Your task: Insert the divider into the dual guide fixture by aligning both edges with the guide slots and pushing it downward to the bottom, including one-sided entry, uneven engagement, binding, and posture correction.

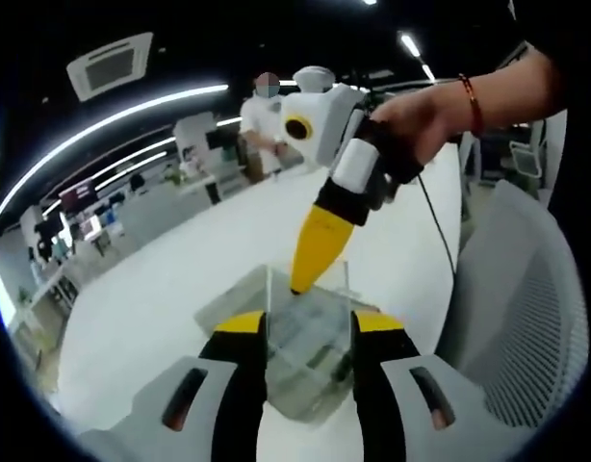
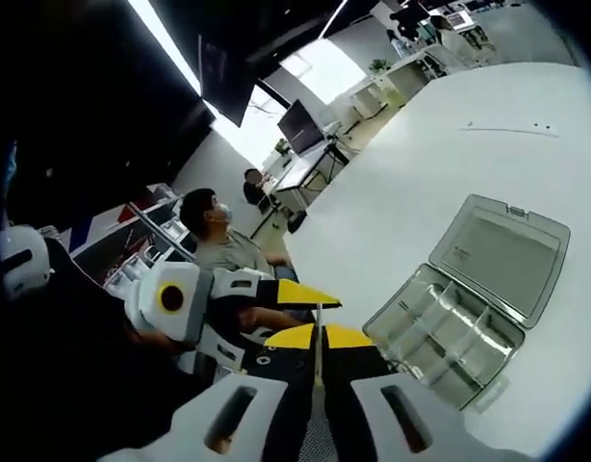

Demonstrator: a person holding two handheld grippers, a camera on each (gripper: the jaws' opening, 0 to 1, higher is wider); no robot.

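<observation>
A clear plastic compartment box lies on the white table with its lid folded back. My right gripper is shut on a thin clear divider, seen edge-on between its yellow tips, to the left of the box. In the left gripper view the right gripper comes down from the upper right in a person's hand, its tips just above the box. My left gripper is open, its jaws framing the box, nothing held. In the right gripper view the left gripper sits close on the left.
The white table stretches far to the back. A grey mesh chair stands at its right edge. A seated person is beyond the table's end, and another person stands far off among desks and monitors.
</observation>
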